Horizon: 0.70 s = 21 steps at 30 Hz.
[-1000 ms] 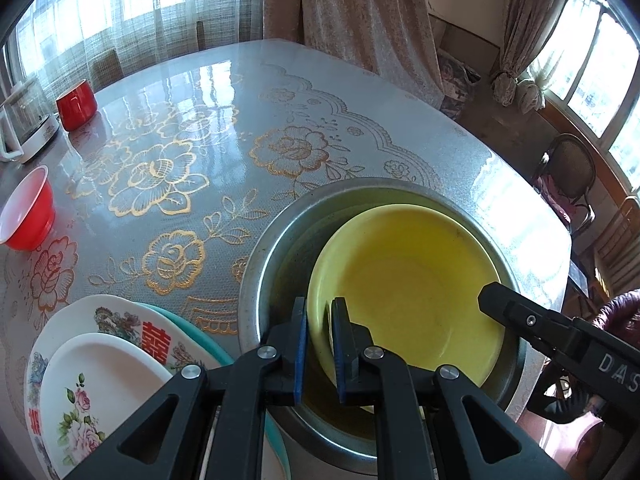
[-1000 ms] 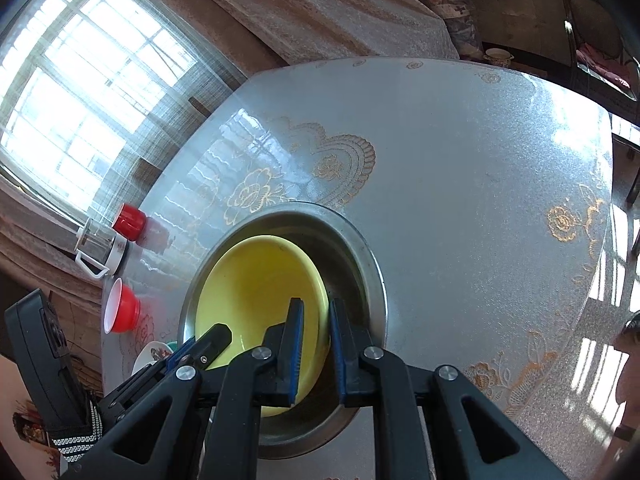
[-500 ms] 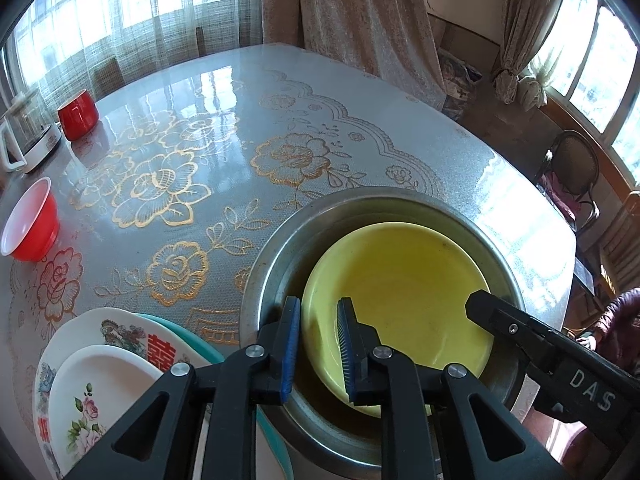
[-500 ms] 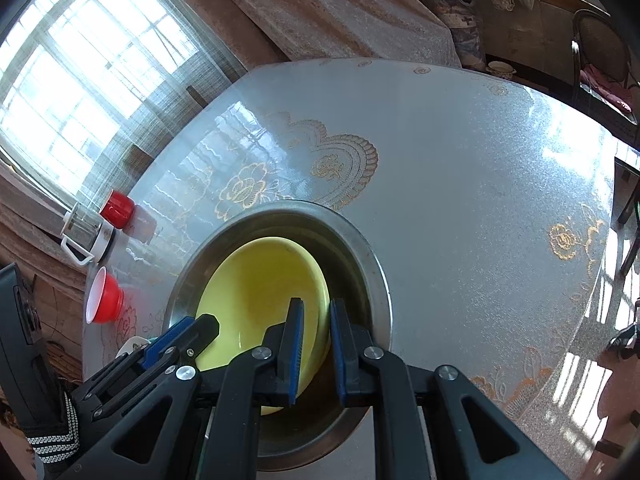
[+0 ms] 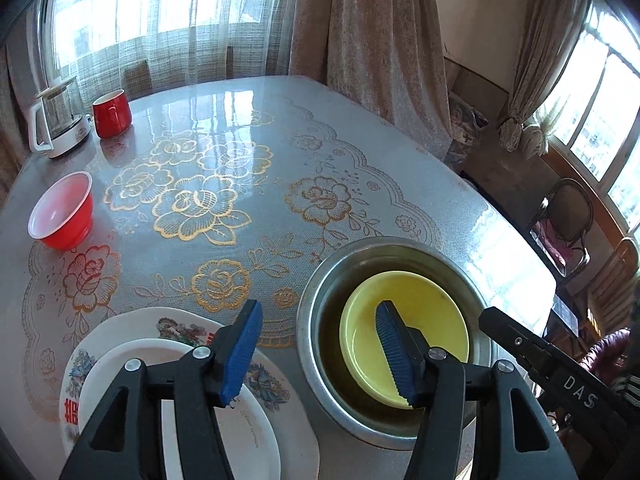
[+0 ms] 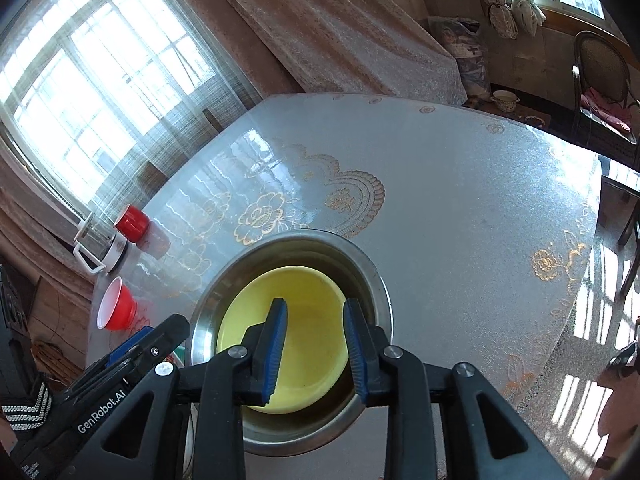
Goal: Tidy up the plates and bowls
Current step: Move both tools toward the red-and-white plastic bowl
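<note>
- Round desk (image 5: pixel 248 128) under a glossy gold-flowered cover, carrying everything.
- Steel basin (image 5: pixel 320 304) near the front edge, yellow bowl (image 5: pixel 432 308) lying flat inside, rim up, free of any grip.
- Stack of flowered plates (image 5: pixel 168 324) just left of the basin on the desk, a smaller white plate (image 5: pixel 132 354) resting on top, a teal rim barely showing in the right wrist view.
- Red bowl (image 5: pixel 60 212) well apart at far left, white inside, upright, standing alone.
- Kettle (image 5: pixel 56 120) and red cup (image 5: pixel 112 112) side by side at the far left edge, likely not part of the job.
- Left gripper (image 5: pixel 320 352) released and opening, nothing between the blue pads; one finger over the plates, the other over the bowl, straddling the gap between stack and basin.
- Right gripper (image 6: pixel 316 348) released and opening too, directly above the yellow bowl, no pad pressing on its rim.
- Key relation, as a judgement: bowl placement looks finished; remaining red bowl lies far to the left, clearly nearer the left gripper, reached by swinging left past the plates; round, so no long axis, rim grasp from any side.
</note>
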Each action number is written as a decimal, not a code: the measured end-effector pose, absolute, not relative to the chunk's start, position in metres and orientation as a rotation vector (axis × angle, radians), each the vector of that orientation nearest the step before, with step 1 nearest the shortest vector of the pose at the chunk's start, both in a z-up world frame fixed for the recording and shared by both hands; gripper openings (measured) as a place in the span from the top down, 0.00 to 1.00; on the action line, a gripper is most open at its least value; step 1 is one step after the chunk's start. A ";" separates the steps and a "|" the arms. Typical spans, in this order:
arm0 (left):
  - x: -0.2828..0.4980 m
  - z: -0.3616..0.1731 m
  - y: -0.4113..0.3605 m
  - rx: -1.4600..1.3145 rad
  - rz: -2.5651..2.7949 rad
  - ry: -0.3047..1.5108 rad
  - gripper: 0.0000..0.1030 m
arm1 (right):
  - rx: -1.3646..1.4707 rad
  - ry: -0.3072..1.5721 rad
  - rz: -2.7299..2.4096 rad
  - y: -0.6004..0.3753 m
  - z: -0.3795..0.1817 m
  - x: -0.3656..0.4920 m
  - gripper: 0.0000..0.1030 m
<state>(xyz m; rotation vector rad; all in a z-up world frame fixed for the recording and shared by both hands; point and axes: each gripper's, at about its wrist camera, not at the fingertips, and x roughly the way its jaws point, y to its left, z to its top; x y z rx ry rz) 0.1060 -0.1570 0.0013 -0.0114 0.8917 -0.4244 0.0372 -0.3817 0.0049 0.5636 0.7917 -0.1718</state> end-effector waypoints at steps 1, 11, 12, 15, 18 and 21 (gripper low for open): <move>0.105 0.004 -0.151 -0.020 -0.418 0.883 0.38 | 0.571 0.788 -0.165 -0.380 0.007 0.037 0.72; 0.105 0.007 -0.064 -0.126 -0.269 0.847 0.27 | 0.526 0.779 -0.090 -0.347 0.021 0.037 0.72; 0.108 0.007 -0.052 -0.142 -0.249 0.847 0.27 | 0.514 0.781 -0.080 -0.342 0.023 0.039 0.72; 0.115 0.004 -0.016 -0.212 -0.192 0.848 0.27 | 0.493 0.788 -0.055 -0.330 0.027 0.047 0.72; 0.126 0.003 0.017 -0.265 -0.119 0.845 0.23 | 0.487 0.813 -0.014 -0.315 0.028 0.060 0.72; 0.137 -0.001 0.043 -0.282 -0.048 0.841 0.15 | 0.459 0.835 0.018 -0.298 0.031 0.073 0.72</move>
